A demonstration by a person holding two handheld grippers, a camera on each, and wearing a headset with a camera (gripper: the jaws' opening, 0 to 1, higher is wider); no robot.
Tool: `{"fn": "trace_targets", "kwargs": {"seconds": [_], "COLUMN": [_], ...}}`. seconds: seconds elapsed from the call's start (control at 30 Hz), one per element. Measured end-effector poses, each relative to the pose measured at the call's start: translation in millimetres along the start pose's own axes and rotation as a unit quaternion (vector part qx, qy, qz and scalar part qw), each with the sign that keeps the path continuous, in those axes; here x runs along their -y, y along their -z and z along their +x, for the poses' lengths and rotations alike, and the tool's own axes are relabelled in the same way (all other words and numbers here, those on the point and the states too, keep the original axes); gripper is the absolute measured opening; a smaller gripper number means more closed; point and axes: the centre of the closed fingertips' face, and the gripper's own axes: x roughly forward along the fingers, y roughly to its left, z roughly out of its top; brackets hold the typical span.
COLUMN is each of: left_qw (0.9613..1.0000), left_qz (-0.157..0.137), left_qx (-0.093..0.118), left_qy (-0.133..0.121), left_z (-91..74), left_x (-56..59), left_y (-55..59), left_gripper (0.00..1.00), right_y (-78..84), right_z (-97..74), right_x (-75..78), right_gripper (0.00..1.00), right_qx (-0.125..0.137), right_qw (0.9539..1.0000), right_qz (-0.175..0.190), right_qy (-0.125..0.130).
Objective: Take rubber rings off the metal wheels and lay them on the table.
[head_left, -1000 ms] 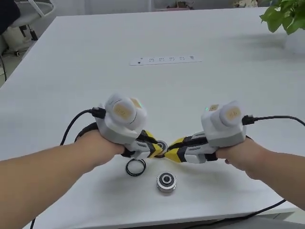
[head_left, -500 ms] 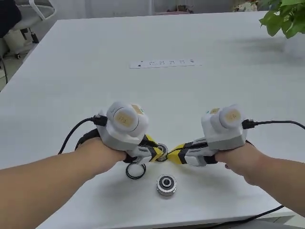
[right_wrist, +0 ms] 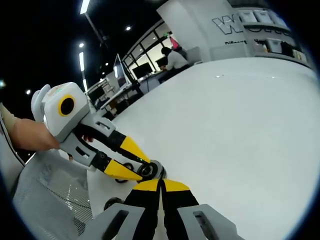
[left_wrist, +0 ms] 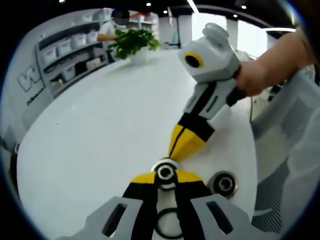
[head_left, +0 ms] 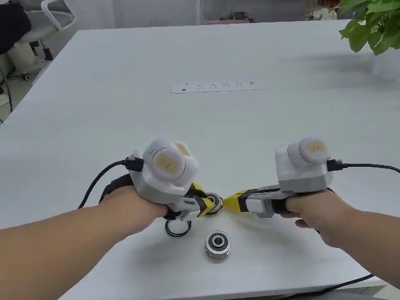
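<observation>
Left gripper view: the left gripper (left_wrist: 165, 177) pinches a small metal wheel (left_wrist: 165, 171) between its yellow fingertips, holding it above the white table (left_wrist: 100, 140). The right gripper (left_wrist: 173, 153) reaches in from the upper right, jaws pressed together into a single point that meets the wheel's upper rim. Whether that point has caught anything on the wheel cannot be told. A loose black rubber ring (left_wrist: 167, 227) lies flat on the table beneath the left jaws, and a second metal wheel (left_wrist: 223, 183) lies near it to the right.

In the right gripper view, the right gripper's closed yellow tips sit just short of the held wheel, which the left gripper clamps from the left side.

In the head view, the two grippers meet tip to tip near the table's front edge, each gripped in one of the person's hands. The rubber ring lies under the left gripper. The second metal wheel lies closer to the person, near the ring but not touching it. A power strip (head_left: 215, 86) lies well beyond, at mid-table, and a green plant (head_left: 372, 25) stands at the far right corner.
</observation>
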Motion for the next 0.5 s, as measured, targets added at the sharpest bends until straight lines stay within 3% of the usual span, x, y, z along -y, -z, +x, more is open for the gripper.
{"fn": "trace_targets", "kwargs": {"seconds": [0.1,0.5], "left_qw": [1.0,0.9999], "left_qz": [0.003,0.0], "left_qx": [-0.004,-0.002], "left_qy": [-0.003,-0.012], "left_z": [0.0,-0.4], "left_x": [0.9,1.4], "left_y": [0.5,0.0], "left_gripper": [0.13,0.12], "right_y": [-3.8,-5.3], "right_z": [-1.2,-2.9], "right_x": [-3.5,-12.7], "right_gripper": [0.0,0.0], "right_qx": [0.012,0.014], "right_qw": [0.9998,0.9994], "right_qz": [0.017,0.029], "right_qy": [-0.005,-0.012]}}
